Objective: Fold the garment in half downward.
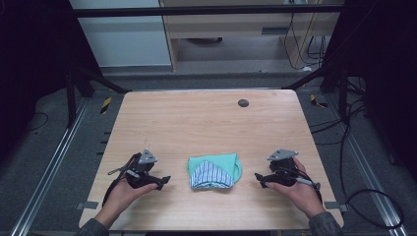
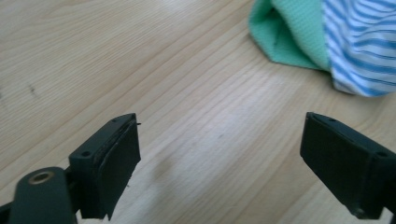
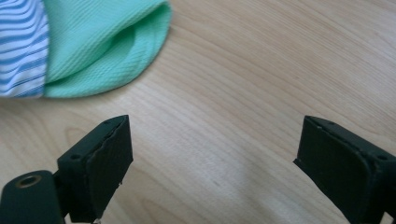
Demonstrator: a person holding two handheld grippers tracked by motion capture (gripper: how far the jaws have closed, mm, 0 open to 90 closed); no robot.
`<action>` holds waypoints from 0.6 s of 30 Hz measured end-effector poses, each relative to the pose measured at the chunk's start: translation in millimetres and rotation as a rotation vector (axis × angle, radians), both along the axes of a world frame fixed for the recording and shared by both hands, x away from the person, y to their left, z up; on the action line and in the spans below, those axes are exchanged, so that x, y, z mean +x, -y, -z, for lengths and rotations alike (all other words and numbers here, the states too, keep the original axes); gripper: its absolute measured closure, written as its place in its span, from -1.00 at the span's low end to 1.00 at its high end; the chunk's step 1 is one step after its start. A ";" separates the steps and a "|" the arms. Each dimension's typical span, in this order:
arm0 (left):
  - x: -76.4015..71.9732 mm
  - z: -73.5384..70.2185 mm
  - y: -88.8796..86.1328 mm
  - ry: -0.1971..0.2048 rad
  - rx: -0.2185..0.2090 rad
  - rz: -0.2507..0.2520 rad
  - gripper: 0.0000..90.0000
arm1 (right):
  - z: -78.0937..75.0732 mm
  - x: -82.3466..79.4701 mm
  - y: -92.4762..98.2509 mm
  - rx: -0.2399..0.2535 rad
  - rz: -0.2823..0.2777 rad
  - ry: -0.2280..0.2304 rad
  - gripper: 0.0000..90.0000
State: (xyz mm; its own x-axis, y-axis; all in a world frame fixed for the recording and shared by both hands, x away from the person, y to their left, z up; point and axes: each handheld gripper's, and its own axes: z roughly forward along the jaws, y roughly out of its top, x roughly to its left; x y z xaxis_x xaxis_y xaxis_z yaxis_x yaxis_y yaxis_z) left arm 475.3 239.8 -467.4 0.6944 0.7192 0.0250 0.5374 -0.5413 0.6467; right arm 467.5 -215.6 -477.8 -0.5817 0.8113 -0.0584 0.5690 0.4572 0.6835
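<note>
We are working at a pale wooden desk [image 1: 206,118] with a small dark round disc [image 1: 243,103] near its far edge. A folded mint-green cloth with a blue-and-white striped panel [image 1: 214,171] is lying near the front middle, between our hands and apart from both. We are holding the left tongs [image 1: 163,181] and the right tongs [image 1: 259,179] wide apart, nothing between the jaws, each pointing inward at the cloth.
</note>
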 end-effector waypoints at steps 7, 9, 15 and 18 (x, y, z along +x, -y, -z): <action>20.7 9.1 -15.6 -0.011 0.029 -0.055 -0.84 | 7.3 22.1 5.0 0.024 0.054 -0.056 -0.83; 28.6 11.9 -20.0 -0.001 0.027 -0.085 -0.86 | 8.7 31.9 6.5 0.062 0.094 -0.059 -0.83; 50.1 18.4 -30.8 0.033 0.003 -0.181 -0.86 | 15.2 52.4 11.6 0.072 0.202 -0.043 -0.82; 59.4 22.3 -36.4 0.021 -0.012 -0.219 -0.86 | 21.1 61.9 12.8 0.031 0.288 -0.032 -0.79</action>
